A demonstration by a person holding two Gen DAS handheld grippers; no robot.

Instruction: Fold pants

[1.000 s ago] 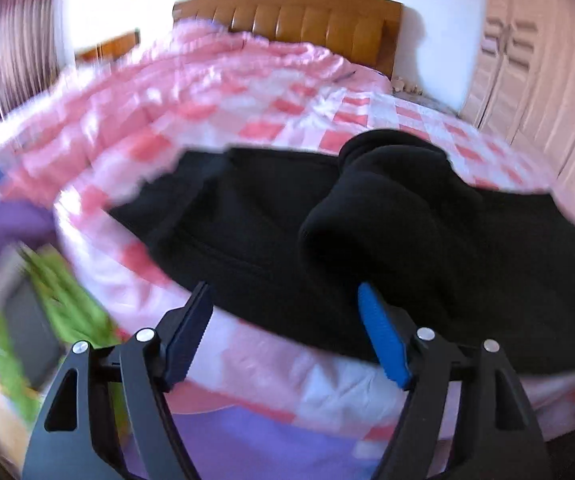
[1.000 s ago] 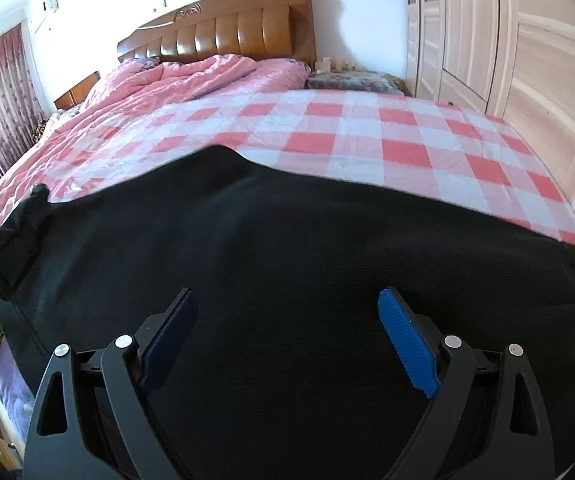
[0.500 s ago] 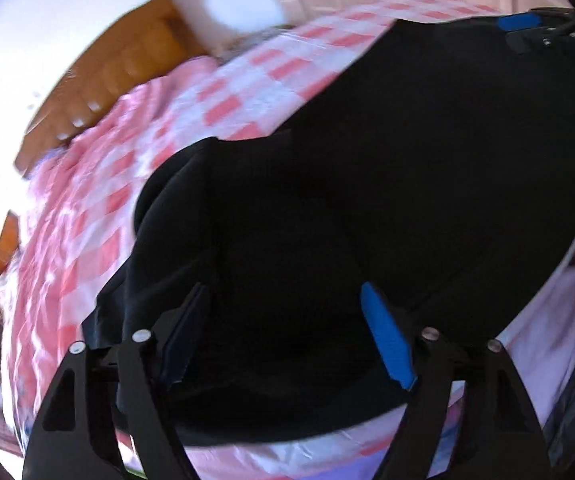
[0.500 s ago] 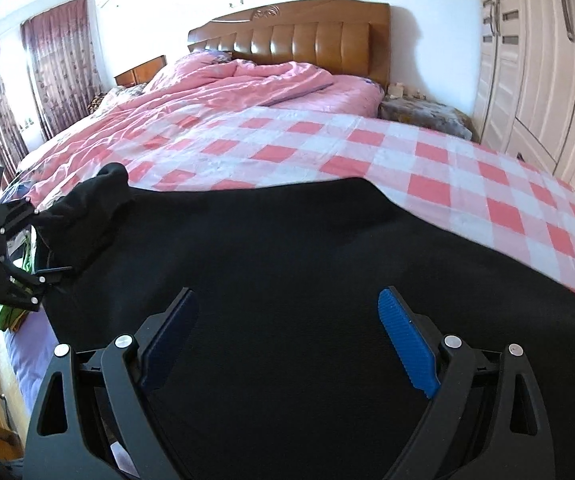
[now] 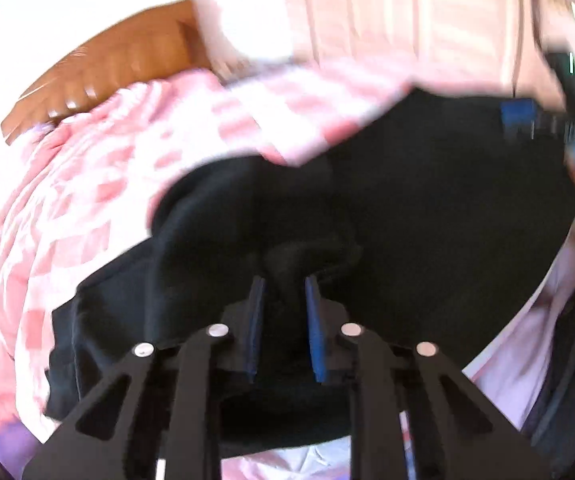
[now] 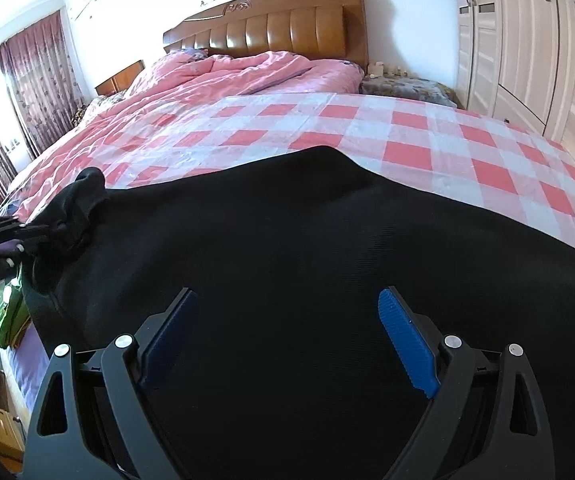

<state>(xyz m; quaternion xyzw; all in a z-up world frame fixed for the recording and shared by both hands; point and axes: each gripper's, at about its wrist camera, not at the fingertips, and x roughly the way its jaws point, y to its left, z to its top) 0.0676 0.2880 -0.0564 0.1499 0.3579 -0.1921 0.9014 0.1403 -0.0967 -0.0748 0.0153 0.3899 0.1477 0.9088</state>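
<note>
Black pants (image 6: pixel 287 248) lie spread across the near part of a bed with a pink checked sheet (image 6: pixel 367 128). In the left wrist view my left gripper (image 5: pixel 283 292) is shut on a bunched fold of the pants (image 5: pixel 427 208) at their left end. It shows in the right wrist view at the far left (image 6: pixel 7 232), holding the raised cloth. My right gripper (image 6: pixel 287 320) is open and empty, low over the middle of the pants. It shows blurred at the upper right of the left wrist view (image 5: pixel 527 120).
A wooden headboard (image 6: pixel 287 28) and a pink duvet (image 6: pixel 227 76) are at the far end of the bed. Wardrobe doors (image 6: pixel 527 48) stand on the right. Curtains (image 6: pixel 35 80) hang at the left. Green and purple items (image 6: pixel 11 320) lie beside the bed.
My left gripper has swung over the left end of the pants and closed on a fold of cloth, lifting it. My right gripper stays open over the pants.
</note>
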